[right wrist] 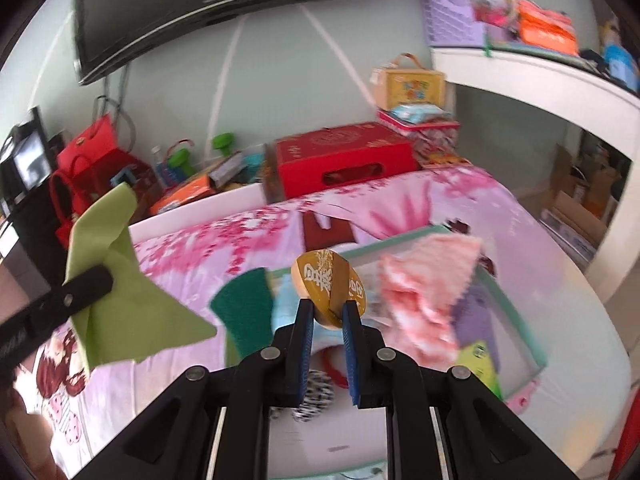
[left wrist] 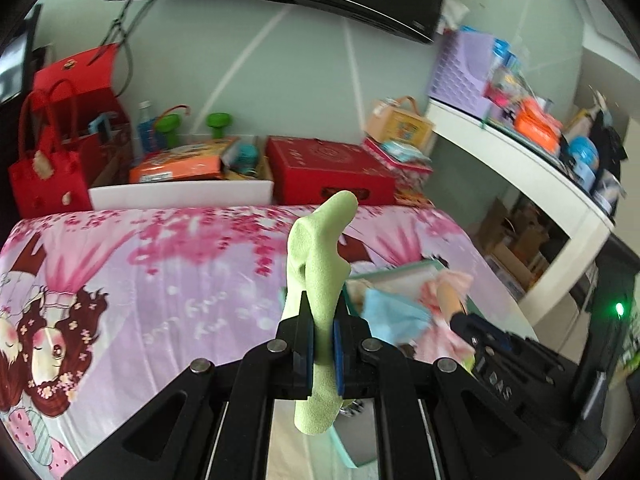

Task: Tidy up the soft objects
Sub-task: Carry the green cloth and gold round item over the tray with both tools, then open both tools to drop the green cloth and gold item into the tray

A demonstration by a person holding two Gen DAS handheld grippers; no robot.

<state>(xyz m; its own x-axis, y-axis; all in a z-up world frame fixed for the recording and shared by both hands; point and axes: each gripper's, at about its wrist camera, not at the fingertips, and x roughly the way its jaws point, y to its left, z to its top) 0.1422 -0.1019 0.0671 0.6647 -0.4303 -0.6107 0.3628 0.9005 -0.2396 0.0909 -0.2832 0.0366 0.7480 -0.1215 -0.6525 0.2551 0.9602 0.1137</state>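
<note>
My left gripper (left wrist: 323,334) is shut on a light green cloth (left wrist: 320,264) and holds it up above the bed; the cloth also shows at the left of the right wrist view (right wrist: 120,292). My right gripper (right wrist: 327,322) is shut on a tan and gold round soft object (right wrist: 326,286) with white lettering, held above a teal-rimmed box (right wrist: 520,312). The box holds a pink fluffy cloth (right wrist: 424,284), a blue cloth (left wrist: 394,314) and a purple item (right wrist: 474,316). A dark green cloth (right wrist: 246,308) hangs over the box's left side.
The pink floral bedspread (left wrist: 160,280) covers the bed. A red gift box (left wrist: 332,172), red bags (left wrist: 52,152) and an orange package (left wrist: 176,166) stand beyond the bed. A white shelf (left wrist: 520,172) with clutter is at the right. A black-and-white patterned item (right wrist: 316,396) lies near the box.
</note>
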